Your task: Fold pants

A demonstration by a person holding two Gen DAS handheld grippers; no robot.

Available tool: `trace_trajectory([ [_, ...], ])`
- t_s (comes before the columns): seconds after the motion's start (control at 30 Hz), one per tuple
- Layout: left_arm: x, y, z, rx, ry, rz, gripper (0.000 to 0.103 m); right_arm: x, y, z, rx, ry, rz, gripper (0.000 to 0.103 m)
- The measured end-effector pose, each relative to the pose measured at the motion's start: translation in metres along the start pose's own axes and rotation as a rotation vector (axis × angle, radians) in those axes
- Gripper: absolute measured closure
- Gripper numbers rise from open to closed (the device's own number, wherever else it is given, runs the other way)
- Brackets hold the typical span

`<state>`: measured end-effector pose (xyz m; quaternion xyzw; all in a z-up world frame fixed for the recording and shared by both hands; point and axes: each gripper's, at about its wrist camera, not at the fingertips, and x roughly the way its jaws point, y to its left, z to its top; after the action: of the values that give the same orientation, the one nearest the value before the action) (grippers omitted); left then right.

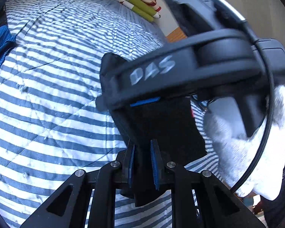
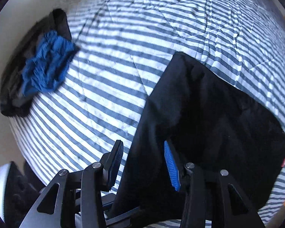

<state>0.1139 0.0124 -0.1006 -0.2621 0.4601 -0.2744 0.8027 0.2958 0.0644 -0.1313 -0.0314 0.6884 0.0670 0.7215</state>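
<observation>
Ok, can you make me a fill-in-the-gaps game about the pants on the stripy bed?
1. The pants lying on the quilt are ____ in colour.
2. The quilt has grey and white ____.
3. The left gripper is shut on the edge of the ____.
4. The right gripper has its jaws ____ over the pants.

Missing words: black; stripes; pants; open

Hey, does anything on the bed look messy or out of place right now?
Yes: a crumpled pile of blue and dark clothes sits bunched at the edge of the striped quilt, unlike the black pants lying flat.
</observation>
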Motion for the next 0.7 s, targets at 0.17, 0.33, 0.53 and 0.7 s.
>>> trace_trajectory([
  [0.17,0.002,-0.008,0.000,0.000,0.004,-0.011,0.090,0.001,-0.008,-0.006,0.014,0.010,-0.037,0.083],
  [0.33,0.005,-0.014,0.007,0.010,0.061,-0.005,0.070,-0.012,-0.030,-0.022,0.051,-0.056,-0.014,0.097],
  [0.53,-0.036,-0.031,0.010,0.134,0.047,0.013,0.055,-0.054,-0.094,-0.060,0.195,-0.186,0.138,0.098],
  [0.7,-0.031,-0.038,0.003,0.147,0.073,-0.049,0.055,-0.085,-0.135,-0.080,0.311,-0.272,0.254,0.098],
])
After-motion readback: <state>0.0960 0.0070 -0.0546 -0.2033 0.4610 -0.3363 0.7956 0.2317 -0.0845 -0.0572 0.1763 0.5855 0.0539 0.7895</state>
